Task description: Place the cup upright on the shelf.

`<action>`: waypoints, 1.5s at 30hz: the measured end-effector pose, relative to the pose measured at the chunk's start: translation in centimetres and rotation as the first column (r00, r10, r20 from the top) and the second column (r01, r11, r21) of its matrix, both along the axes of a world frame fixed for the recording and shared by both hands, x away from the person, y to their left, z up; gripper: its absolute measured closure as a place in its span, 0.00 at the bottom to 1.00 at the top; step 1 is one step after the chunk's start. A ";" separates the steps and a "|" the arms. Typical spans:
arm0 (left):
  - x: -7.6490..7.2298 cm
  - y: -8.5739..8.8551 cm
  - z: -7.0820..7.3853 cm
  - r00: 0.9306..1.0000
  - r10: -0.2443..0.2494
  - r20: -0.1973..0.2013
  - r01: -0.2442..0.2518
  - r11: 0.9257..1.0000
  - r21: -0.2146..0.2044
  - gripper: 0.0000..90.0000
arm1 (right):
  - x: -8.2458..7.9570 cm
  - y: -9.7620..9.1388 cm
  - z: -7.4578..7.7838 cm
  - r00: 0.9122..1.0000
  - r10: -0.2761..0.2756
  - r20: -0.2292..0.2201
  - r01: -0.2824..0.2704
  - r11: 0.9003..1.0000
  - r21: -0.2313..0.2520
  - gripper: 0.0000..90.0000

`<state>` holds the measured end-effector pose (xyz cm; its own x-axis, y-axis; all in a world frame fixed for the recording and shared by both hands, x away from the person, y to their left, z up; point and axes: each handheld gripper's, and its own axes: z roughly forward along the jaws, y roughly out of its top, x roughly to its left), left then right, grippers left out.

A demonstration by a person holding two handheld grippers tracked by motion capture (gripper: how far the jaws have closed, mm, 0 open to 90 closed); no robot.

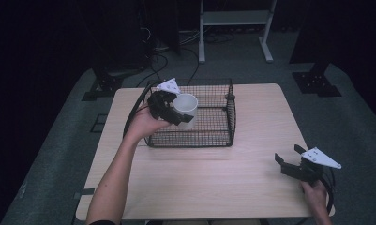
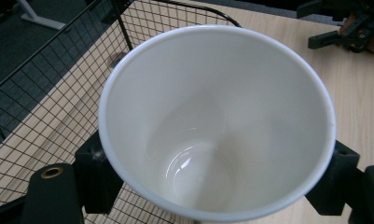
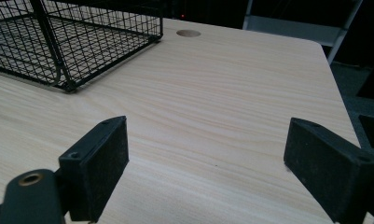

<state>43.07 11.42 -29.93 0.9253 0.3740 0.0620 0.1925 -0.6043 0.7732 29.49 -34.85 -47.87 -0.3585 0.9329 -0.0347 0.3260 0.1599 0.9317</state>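
Observation:
A white cup (image 1: pixel 186 110) hangs over the left part of a black wire basket (image 1: pixel 217 135), with my left gripper (image 1: pixel 176 112) shut on its sides. In the left gripper view the cup (image 2: pixel 212 121) is empty and held between the two black jaws, its mouth facing the camera. My right gripper (image 1: pixel 289 157) rests low near the table's right front corner, held by a hand. Its jaws stand wide apart in the right gripper view (image 3: pixel 205 163), with only bare wood between them.
The basket (image 3: pixel 77 42) sits at the back middle of the light wooden table (image 1: pixel 251 173). A round cable hole (image 3: pixel 188 33) lies behind it. A white shelf frame (image 1: pixel 235 23) and dark stands are on the floor beyond the table.

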 end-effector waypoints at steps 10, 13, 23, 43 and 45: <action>1.9 -0.8 -0.2 1.000 0.009 -0.008 -0.009 1.000 0.019 0.23 | 0.0 0.0 0.0 1.000 0.001 0.000 -0.001 1.000 -0.003 0.14; 2.4 -1.0 -0.3 1.000 0.012 -0.011 -0.012 1.000 0.020 0.23 | 0.0 0.0 0.0 1.000 0.000 -0.001 0.000 1.000 -0.001 0.14; 4.2 -1.4 -1.4 0.999 0.031 -0.009 -0.031 0.999 0.030 0.23 | 0.0 0.0 0.0 1.000 0.001 0.000 -0.001 1.000 0.000 0.15; 6.7 -2.4 -4.2 0.997 0.045 -0.056 -0.042 0.998 0.051 0.23 | 0.0 0.0 0.0 1.000 0.003 0.000 -0.003 1.000 0.001 0.15; 7.0 -2.4 -4.4 0.997 0.047 -0.067 -0.044 0.998 0.050 0.23 | 0.0 0.0 0.0 1.000 0.003 0.000 -0.003 1.000 0.001 0.15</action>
